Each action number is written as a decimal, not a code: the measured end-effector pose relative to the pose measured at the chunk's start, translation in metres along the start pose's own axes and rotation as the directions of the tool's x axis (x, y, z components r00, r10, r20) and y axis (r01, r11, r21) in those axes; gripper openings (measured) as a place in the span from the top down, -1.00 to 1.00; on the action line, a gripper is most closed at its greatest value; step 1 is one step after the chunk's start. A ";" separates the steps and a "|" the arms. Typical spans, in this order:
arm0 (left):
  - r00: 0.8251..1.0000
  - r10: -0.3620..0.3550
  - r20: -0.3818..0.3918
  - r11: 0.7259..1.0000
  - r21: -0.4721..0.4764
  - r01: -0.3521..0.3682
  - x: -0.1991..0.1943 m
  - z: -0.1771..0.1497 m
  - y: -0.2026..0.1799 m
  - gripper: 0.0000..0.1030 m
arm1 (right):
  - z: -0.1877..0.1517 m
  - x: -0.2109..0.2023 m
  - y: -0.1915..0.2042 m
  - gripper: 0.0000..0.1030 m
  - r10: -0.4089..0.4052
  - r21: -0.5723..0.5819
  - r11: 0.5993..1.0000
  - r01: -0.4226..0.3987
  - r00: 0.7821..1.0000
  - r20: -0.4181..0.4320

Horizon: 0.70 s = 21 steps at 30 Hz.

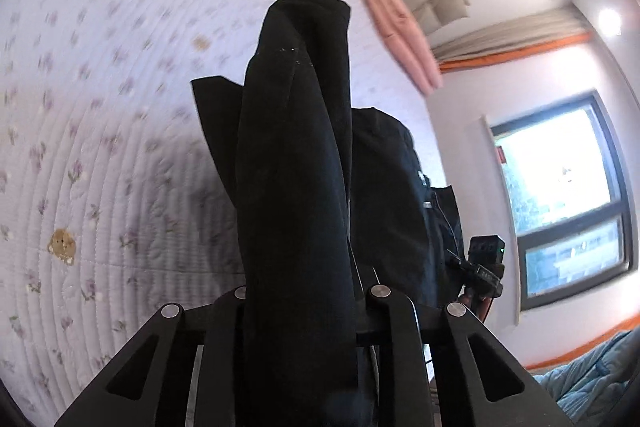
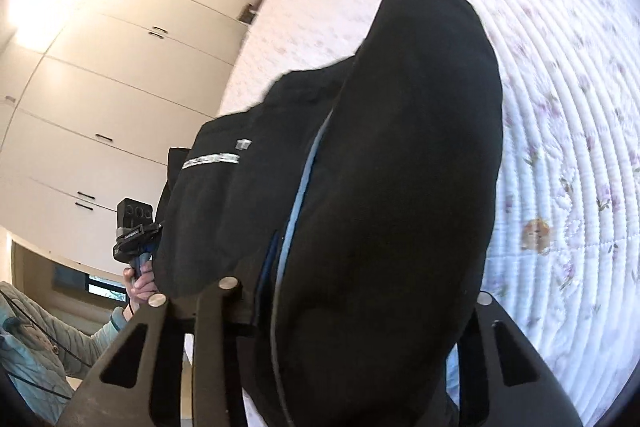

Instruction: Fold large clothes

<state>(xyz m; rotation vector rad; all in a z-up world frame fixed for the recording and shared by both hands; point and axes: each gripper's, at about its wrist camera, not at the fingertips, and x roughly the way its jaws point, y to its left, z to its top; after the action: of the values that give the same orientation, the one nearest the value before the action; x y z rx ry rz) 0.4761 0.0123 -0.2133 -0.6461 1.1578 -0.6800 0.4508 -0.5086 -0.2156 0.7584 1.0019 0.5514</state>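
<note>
A large black garment (image 1: 296, 167) is bunched up and lifted off the bed. In the left wrist view a thick fold of it runs between the jaws of my left gripper (image 1: 308, 291), which is shut on it; the cloth hides the fingertips. In the right wrist view the same garment (image 2: 400, 167), with a light blue inner edge and a white printed label, fills the jaws of my right gripper (image 2: 356, 287), which is shut on it. Each camera shows the other gripper's body beyond the cloth, the right one (image 1: 484, 259) and the left one (image 2: 134, 227) held by a hand (image 2: 140, 283).
A white quilted bedspread (image 1: 100, 107) with small flowers lies under the garment. A pink pillow (image 1: 404, 35) sits at its far edge. A window (image 1: 560, 187) is at the right, white wardrobe doors (image 2: 100, 87) at the left. A light blue padded sleeve (image 2: 40, 347) is low left.
</note>
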 end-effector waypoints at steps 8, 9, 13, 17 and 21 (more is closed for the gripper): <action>0.990 -0.031 0.140 0.995 0.099 0.017 -0.081 -0.012 -0.049 0.56 | -0.026 -0.018 0.099 0.19 0.032 -0.129 0.991 -0.023 0.997 0.071; 0.985 -0.029 0.168 0.993 0.115 0.009 -0.101 -0.017 -0.056 0.56 | -0.030 -0.021 0.114 0.19 0.052 -0.140 0.989 -0.040 0.995 0.082; 0.970 -0.008 0.241 0.988 0.153 -0.030 -0.165 -0.031 -0.065 0.56 | -0.038 -0.028 0.168 0.19 0.089 -0.183 0.980 -0.072 0.992 0.090; 0.955 0.032 0.294 0.983 0.161 -0.083 -0.216 -0.056 -0.069 0.55 | -0.040 -0.035 0.193 0.20 0.087 -0.236 0.969 -0.073 0.995 0.051; 0.944 0.064 0.323 0.986 0.126 -0.110 -0.244 -0.078 -0.056 0.55 | -0.045 -0.029 0.193 0.20 0.077 -0.268 0.961 -0.071 0.997 0.012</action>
<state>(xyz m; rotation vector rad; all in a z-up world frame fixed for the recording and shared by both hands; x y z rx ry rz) 0.3314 0.1551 -0.0469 -0.5558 0.8251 -0.5536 0.3846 -0.3946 -0.0647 0.5615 0.8594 0.7258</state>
